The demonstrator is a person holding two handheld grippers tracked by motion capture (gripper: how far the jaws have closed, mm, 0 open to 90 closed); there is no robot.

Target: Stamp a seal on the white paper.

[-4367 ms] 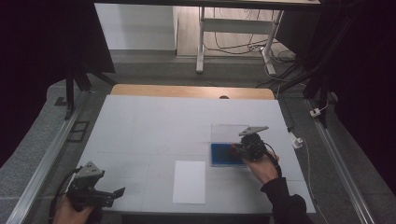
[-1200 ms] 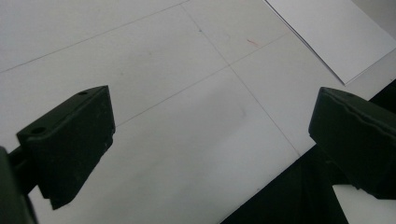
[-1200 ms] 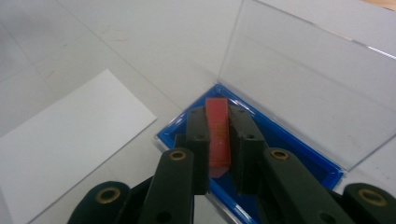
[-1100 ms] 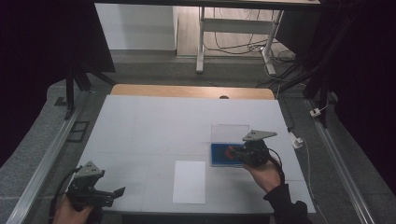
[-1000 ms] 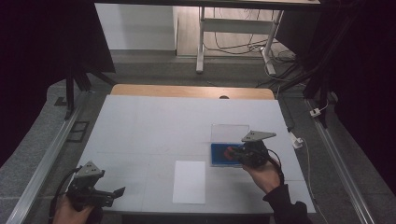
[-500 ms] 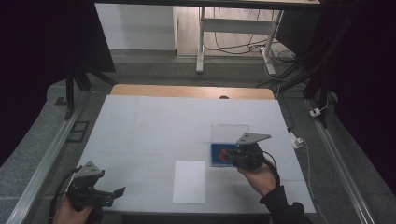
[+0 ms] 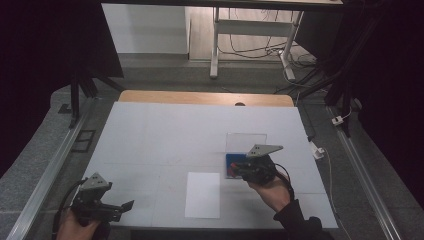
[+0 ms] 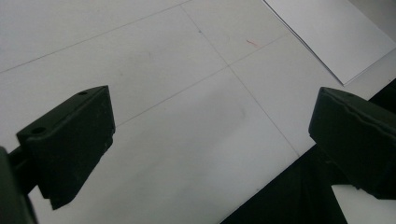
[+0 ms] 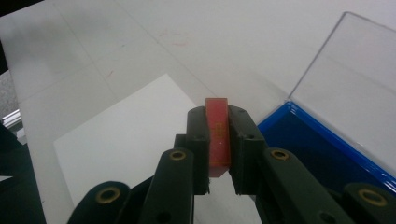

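Right hand-held gripper [image 9: 218, 140] pinching a thin red piece [image 9: 218, 135] on edge, long axis along the jaws, hovering between blue case [image 9: 327, 154] and white sheet [image 9: 126, 135]; sheet lying just ahead-left. Left hand-held gripper [image 8: 210, 135] spread, idling well apart over tabletop [image 7: 165, 130].

No text, label, brand or number can be read anywhere. The red block [image 9: 218, 135] clamped in the right gripper [image 9: 218, 140] carries faint yellowish marks, too small to make out. The white sheet [image 7: 203, 194] near the table's [image 7: 150, 135] front edge is blank.
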